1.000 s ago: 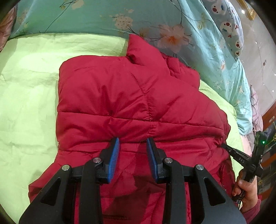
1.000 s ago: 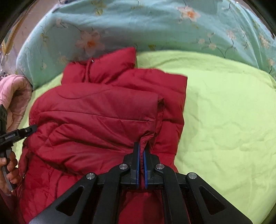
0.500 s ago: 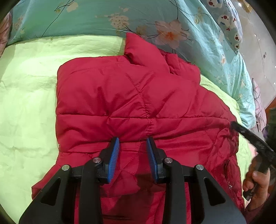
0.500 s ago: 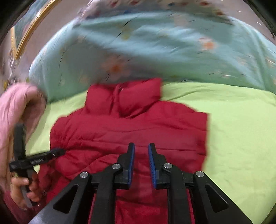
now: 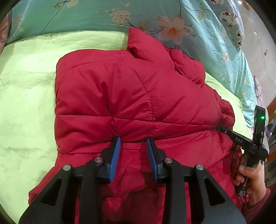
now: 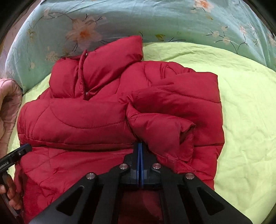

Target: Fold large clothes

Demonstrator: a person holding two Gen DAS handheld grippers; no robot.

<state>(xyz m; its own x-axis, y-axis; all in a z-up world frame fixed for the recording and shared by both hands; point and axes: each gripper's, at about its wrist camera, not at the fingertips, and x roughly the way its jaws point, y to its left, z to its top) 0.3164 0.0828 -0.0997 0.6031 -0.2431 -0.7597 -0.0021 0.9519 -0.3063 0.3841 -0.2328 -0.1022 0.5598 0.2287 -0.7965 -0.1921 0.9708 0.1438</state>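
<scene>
A red quilted puffer jacket (image 5: 138,96) lies on the light green bed sheet (image 5: 25,103), collar toward the floral quilt, its upper part folded down over the lower body. My left gripper (image 5: 133,143) is open, its blue pads just at the folded edge, holding nothing. In the right wrist view the jacket (image 6: 86,117) shows both sleeves folded across the chest. My right gripper (image 6: 139,144) is shut on the jacket fabric at the folded edge beside the sleeve cuff (image 6: 186,136). The right gripper also shows in the left wrist view (image 5: 222,129) at the jacket's right edge.
A teal floral quilt (image 5: 96,15) runs along the far side of the bed and shows in the right wrist view (image 6: 155,19). A pink garment (image 6: 6,103) lies at the left edge. The green sheet (image 6: 245,112) extends right of the jacket.
My right gripper opened and lifted back half a second ago, then came down and shut on the jacket's folded edge again. My left gripper stayed open in place.
</scene>
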